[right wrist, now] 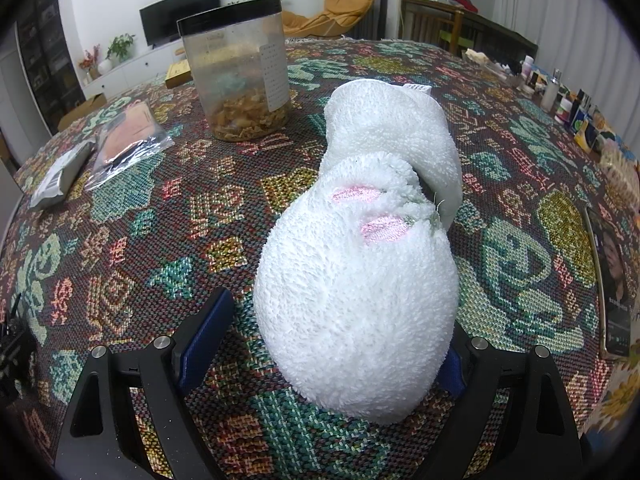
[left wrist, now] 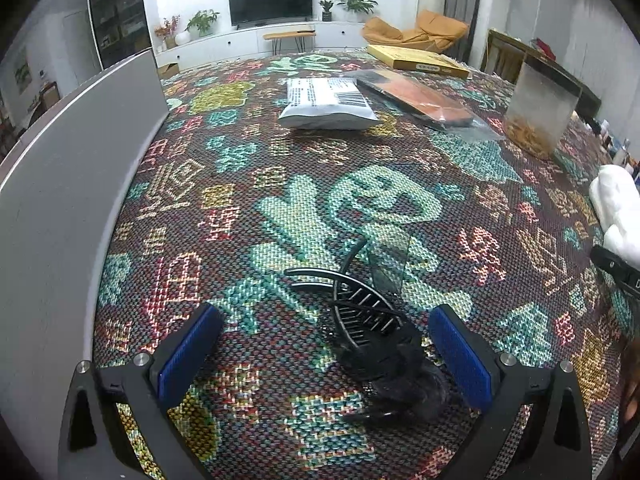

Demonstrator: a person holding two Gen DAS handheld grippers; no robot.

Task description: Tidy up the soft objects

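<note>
A white fluffy sock (right wrist: 360,280) with pink stitched patches lies bunched on the patterned tablecloth (right wrist: 160,220). My right gripper (right wrist: 340,320) stands open around its near end. The left pad (right wrist: 206,336) is clear of the fluff, and the right pad is mostly hidden behind it. In the left wrist view, a black claw clip with a tuft of dark hair (left wrist: 372,332) lies between the blue pads of my open left gripper (left wrist: 324,312), nearer the right pad (left wrist: 460,360). The white sock (left wrist: 616,204) shows at that view's right edge.
A clear jar with a black lid (right wrist: 240,76) stands beyond the sock. A grey mail pouch (left wrist: 328,102), an orange item in a clear bag (left wrist: 420,96) and a yellow box (left wrist: 416,60) lie further back. A grey panel (left wrist: 72,184) borders the left. A phone (right wrist: 612,280) lies right.
</note>
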